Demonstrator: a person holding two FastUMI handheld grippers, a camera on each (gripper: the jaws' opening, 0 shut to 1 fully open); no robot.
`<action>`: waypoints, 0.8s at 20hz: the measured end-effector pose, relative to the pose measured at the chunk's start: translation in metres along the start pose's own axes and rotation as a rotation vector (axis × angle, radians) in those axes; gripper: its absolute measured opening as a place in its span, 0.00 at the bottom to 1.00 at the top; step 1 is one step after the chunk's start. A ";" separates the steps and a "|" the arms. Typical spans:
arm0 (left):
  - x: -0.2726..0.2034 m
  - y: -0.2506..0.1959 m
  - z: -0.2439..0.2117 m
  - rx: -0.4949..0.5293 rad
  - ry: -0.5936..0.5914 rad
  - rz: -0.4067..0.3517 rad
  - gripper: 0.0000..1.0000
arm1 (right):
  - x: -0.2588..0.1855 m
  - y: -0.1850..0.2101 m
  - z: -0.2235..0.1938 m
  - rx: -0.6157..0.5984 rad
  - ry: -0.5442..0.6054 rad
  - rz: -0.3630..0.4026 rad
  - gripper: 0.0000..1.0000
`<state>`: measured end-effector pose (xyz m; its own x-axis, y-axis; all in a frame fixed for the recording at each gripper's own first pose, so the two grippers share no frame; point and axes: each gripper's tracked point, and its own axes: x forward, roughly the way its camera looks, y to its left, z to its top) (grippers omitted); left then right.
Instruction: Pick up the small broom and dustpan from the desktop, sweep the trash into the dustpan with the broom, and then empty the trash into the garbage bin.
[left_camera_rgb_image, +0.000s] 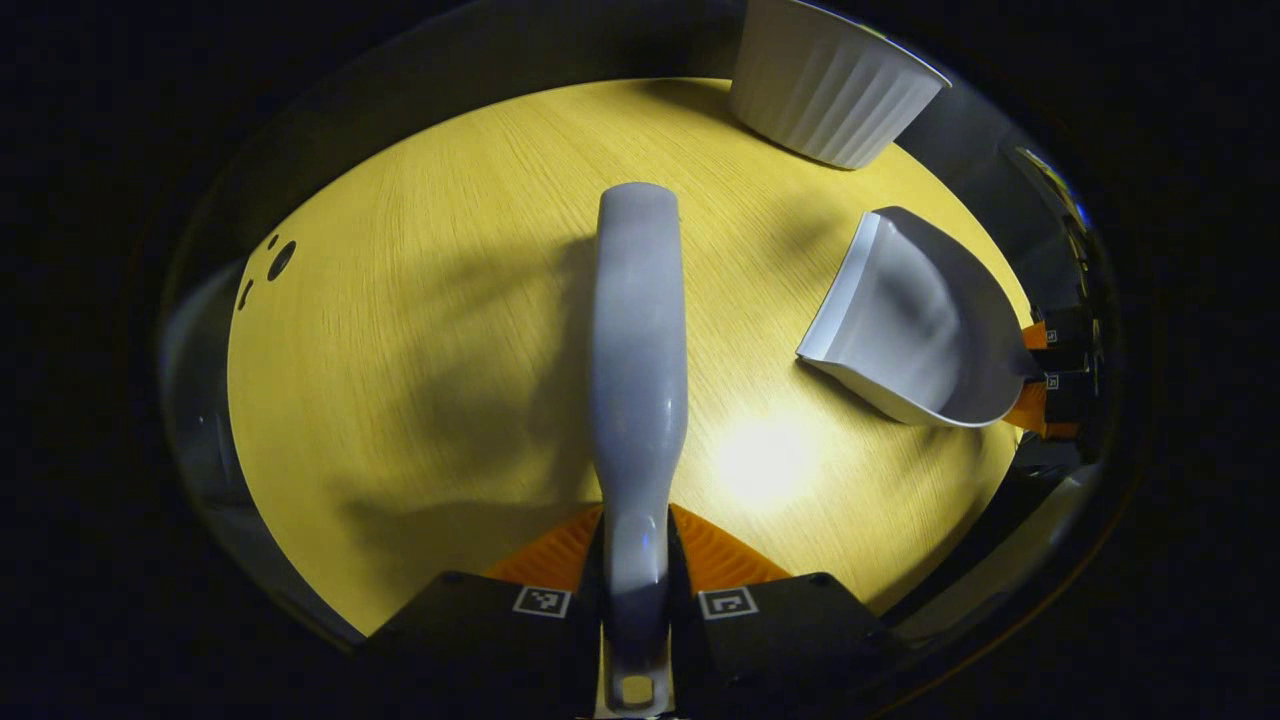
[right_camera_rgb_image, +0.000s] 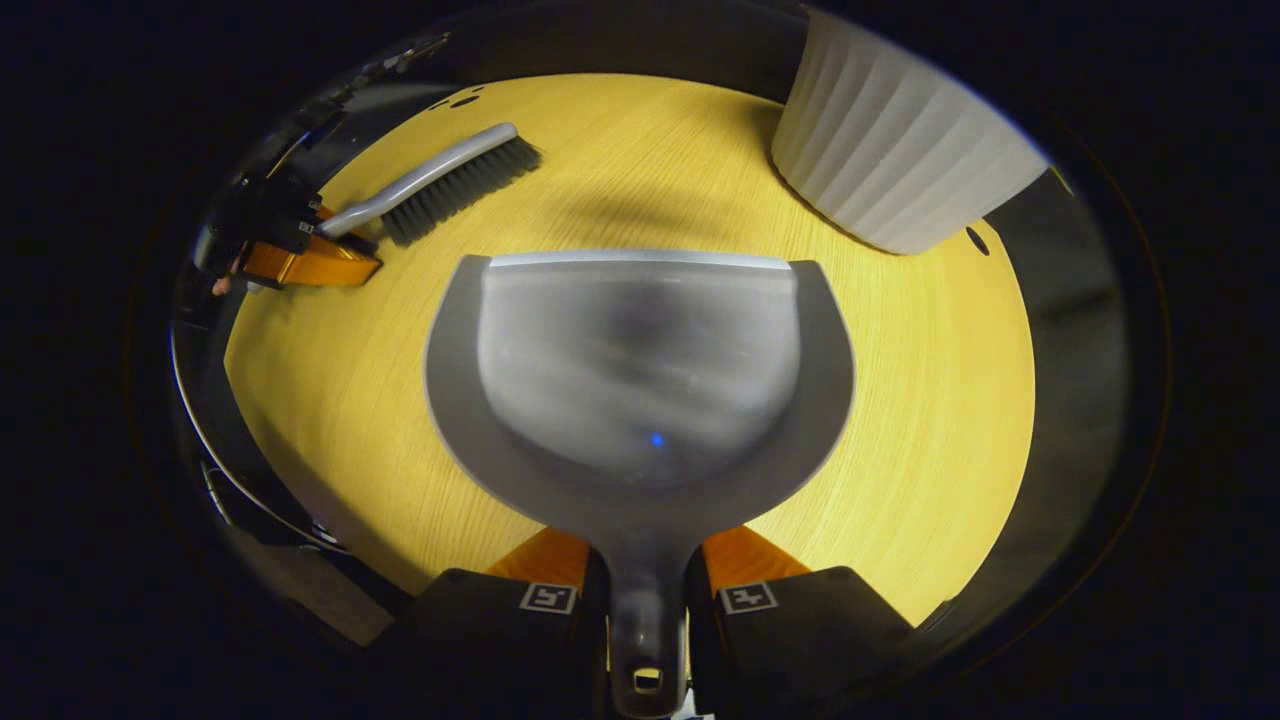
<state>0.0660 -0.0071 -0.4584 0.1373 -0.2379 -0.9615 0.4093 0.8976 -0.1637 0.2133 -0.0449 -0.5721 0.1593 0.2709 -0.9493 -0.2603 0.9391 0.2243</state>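
Your left gripper (left_camera_rgb_image: 637, 560) is clamped on the handle of the one broom (left_camera_rgb_image: 638, 350), which reaches out over the round table (left_camera_rgb_image: 420, 330). Your right gripper (right_camera_rgb_image: 645, 585) is clamped on the handle of the one dustpan (right_camera_rgb_image: 640, 380), its mouth toward the single ribbed white bin (right_camera_rgb_image: 900, 160) at the table's far edge. The right gripper view alone shows the broom's dark bristles (right_camera_rgb_image: 460, 185); the left gripper view gives its back. Three small holes (left_camera_rgb_image: 270, 265) sit near the table's left rim.

A staged booth with a household look: a round yellow wood-grain desktop (left_camera_rgb_image: 420, 330), dark surroundings, and a white ribbed bin (right_camera_rgb_image: 890, 170) at its far edge.
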 end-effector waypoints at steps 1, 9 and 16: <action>-0.002 -0.001 0.000 0.009 -0.002 0.001 0.43 | -0.002 0.001 -0.001 0.013 -0.007 0.007 0.46; -0.030 -0.012 0.012 0.056 -0.067 0.085 0.96 | -0.017 0.007 0.008 0.060 -0.087 0.030 0.92; -0.070 -0.025 0.008 0.011 -0.189 0.116 0.97 | -0.068 0.011 0.023 0.122 -0.274 0.021 1.00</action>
<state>0.0530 -0.0157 -0.3856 0.3506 -0.1997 -0.9150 0.3906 0.9192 -0.0510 0.2218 -0.0481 -0.4996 0.4106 0.3219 -0.8531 -0.1526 0.9467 0.2838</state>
